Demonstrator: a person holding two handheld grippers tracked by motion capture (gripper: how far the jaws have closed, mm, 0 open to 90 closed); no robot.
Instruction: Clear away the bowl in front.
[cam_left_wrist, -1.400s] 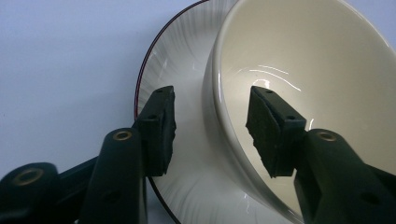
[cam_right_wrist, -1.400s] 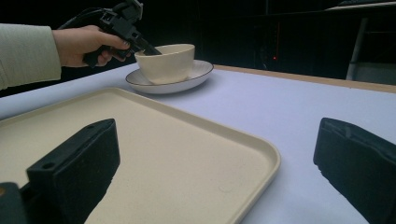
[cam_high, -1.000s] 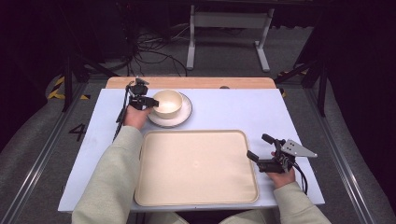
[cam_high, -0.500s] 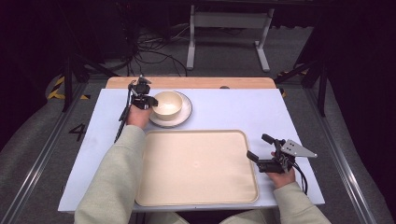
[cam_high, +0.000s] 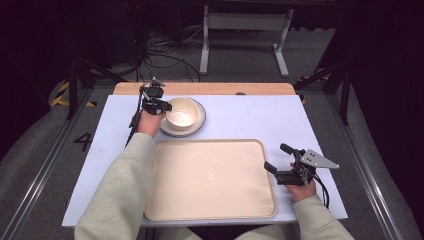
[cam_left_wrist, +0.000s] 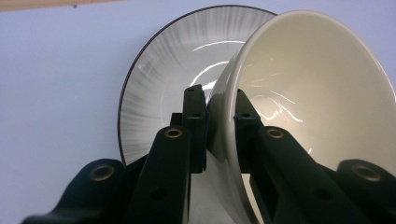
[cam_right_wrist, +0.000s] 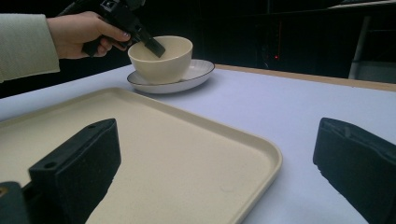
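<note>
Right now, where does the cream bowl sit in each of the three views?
High view: bowl upper left of centre, on the plate.
Left gripper view: bowl at right, its rim between that gripper's jaws.
Right gripper view: bowl upper left of centre.
Shared landmark: the dark-rimmed plate under it.

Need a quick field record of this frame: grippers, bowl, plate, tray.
left gripper: shut on the bowl's rim, one jaw inside the wall, one outside
right gripper: open, nothing between the jaws, beside the tray's right edge
bowl: cream, upright, sitting on the plate
plate: pale with a dark rim, on the table behind the tray
tray: cream, nothing on it, at the near edge
table: pale blue top
</note>
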